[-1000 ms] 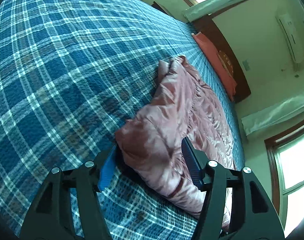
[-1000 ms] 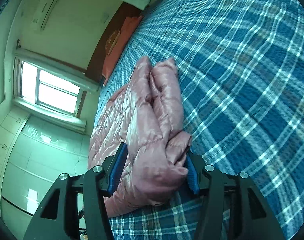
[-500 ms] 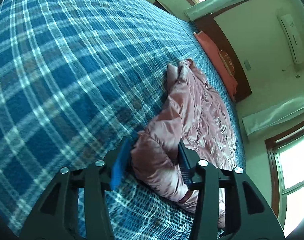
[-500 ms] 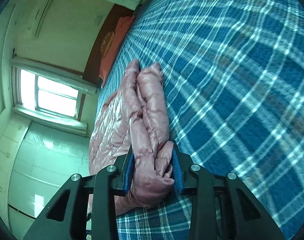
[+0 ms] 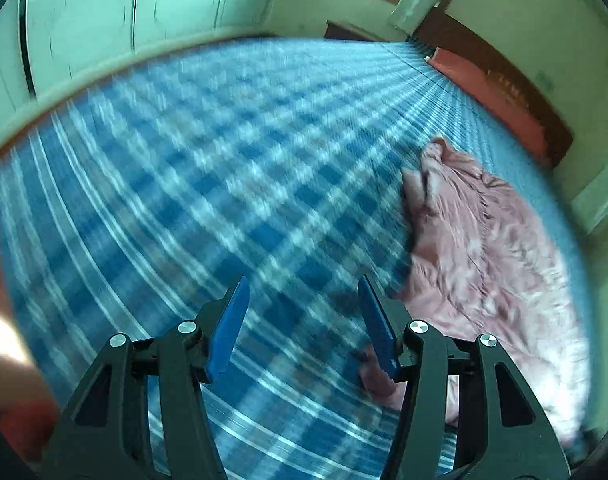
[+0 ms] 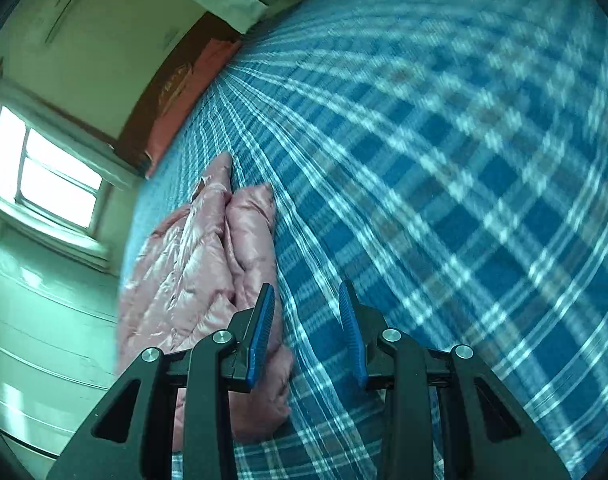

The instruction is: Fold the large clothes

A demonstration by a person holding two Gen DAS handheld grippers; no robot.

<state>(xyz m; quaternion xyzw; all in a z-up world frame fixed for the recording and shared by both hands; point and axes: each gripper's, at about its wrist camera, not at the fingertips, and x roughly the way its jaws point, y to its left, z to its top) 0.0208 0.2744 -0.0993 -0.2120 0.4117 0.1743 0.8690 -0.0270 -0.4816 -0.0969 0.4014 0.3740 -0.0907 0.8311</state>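
Jacket point(image 5: 492, 248), pink and crumpled, lies on the plaid bed point(image 5: 208, 184) near its edge. Left claw point(image 5: 304, 320) is opening, nothing between its jaws, the jacket just right of it. Right claw point(image 6: 306, 320) stands part open and empty, the jacket just left.

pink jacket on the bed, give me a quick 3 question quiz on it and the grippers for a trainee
1. True or false: the left gripper has the pink jacket clamped between its blue pads.
2. Multiple choice: in the right wrist view, where does the pink jacket lie relative to the right gripper? A. to its left, outside the jaws. B. between the jaws. C. to its right.
3. Fill in: the jacket rests on a blue ______ bedspread.

Key
1. False. Its jaws are opening with only bedspread between them; the jacket lies to their right.
2. A.
3. Plaid.
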